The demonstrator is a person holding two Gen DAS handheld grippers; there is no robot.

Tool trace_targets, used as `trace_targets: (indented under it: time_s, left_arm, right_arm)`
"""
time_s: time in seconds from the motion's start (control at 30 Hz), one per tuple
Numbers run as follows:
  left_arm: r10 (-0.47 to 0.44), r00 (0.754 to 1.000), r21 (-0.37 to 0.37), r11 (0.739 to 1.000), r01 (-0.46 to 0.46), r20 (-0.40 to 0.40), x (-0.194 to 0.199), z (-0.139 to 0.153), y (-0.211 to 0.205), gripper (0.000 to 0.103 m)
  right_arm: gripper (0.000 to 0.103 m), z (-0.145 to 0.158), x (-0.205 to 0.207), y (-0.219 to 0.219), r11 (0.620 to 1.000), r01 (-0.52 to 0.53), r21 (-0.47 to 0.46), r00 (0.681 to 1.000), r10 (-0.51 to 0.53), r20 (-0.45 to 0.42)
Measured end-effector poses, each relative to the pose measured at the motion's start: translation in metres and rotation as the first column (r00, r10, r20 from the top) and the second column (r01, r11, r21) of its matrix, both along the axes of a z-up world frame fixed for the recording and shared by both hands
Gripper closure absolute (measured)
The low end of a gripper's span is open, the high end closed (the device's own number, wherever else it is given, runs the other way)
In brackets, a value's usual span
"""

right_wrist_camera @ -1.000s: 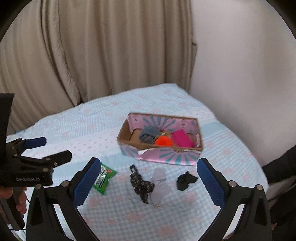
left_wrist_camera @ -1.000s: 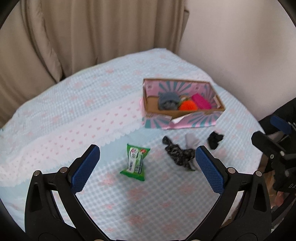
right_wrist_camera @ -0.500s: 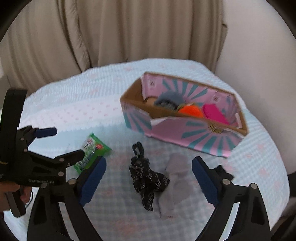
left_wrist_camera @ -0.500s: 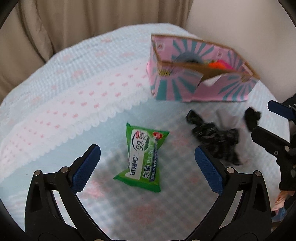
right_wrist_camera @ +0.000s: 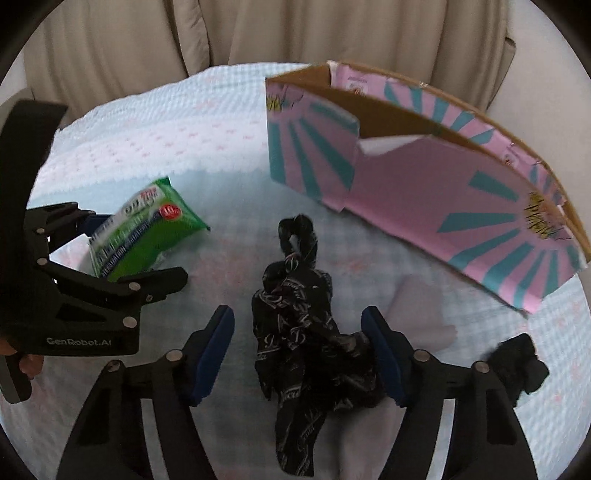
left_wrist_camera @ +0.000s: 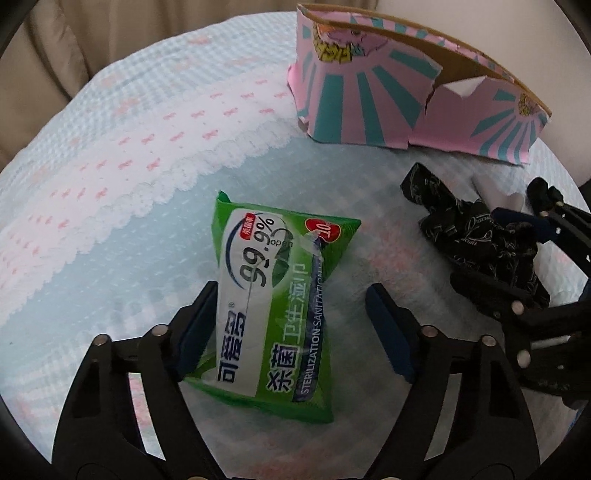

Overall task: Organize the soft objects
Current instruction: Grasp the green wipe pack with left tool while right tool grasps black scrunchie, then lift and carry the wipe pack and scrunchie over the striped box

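Observation:
A green wet-wipe pack (left_wrist_camera: 275, 299) lies on the light blue bedspread. My left gripper (left_wrist_camera: 295, 328) is open and down around it, its left pad touching the pack's side. The pack also shows in the right wrist view (right_wrist_camera: 140, 230), with the left gripper (right_wrist_camera: 110, 254) around it. A black patterned cloth (right_wrist_camera: 299, 347) lies crumpled between the pads of my open right gripper (right_wrist_camera: 299, 354). It also shows in the left wrist view (left_wrist_camera: 476, 236). A pink and teal cardboard box (right_wrist_camera: 436, 192) stands beyond.
A pale grey cloth (right_wrist_camera: 421, 314) and a small black cloth (right_wrist_camera: 521, 365) lie right of the patterned one. A white lace-edged band (left_wrist_camera: 129, 155) crosses the bedspread. Beige curtains (right_wrist_camera: 258, 33) hang behind the bed.
Both grippers have come down and forward. The left now straddles the wipe pack and the right straddles the black patterned cloth. Both jaws are narrower than before.

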State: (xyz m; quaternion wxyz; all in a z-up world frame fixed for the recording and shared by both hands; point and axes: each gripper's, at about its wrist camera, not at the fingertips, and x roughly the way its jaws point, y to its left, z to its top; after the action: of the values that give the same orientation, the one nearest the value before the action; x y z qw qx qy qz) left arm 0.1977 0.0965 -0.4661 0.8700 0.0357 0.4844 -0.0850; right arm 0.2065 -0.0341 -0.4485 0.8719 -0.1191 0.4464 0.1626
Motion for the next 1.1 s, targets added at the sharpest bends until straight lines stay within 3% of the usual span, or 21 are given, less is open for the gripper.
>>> trace_targets:
  time_s: [0.23,0.47,0.83,1.1]
  left_arm:
    - [0.002,1.0,0.004,1.0,-0.002,-0.006,0.001,0.001,0.002,0.053]
    - [0.014,1.0,-0.011,1.0,-0.015,-0.025,0.001,0.006,0.005,0.065]
    - [0.028,1.0,-0.043,0.999,-0.029,-0.014,-0.008,0.046,0.004,0.068]
    - [0.066,0.997,-0.083,0.995,-0.063,0.03,-0.02,0.126,0.004,0.068]
  right_arm:
    - [0.058,-0.012,0.005,-0.002,1.0,-0.01,0.01,0.999,0.011,-0.04]
    - [0.07,-0.009,0.007,-0.001,1.0,-0.02,0.015,0.998,0.021,-0.067]
    - [0.072,0.024,-0.005,0.0,0.999,0.015,0.043,0.999,-0.013,-0.05]
    - [0.072,0.091,-0.021,-0.003,0.991,0.083,0.104,0.996,-0.079,-0.041]
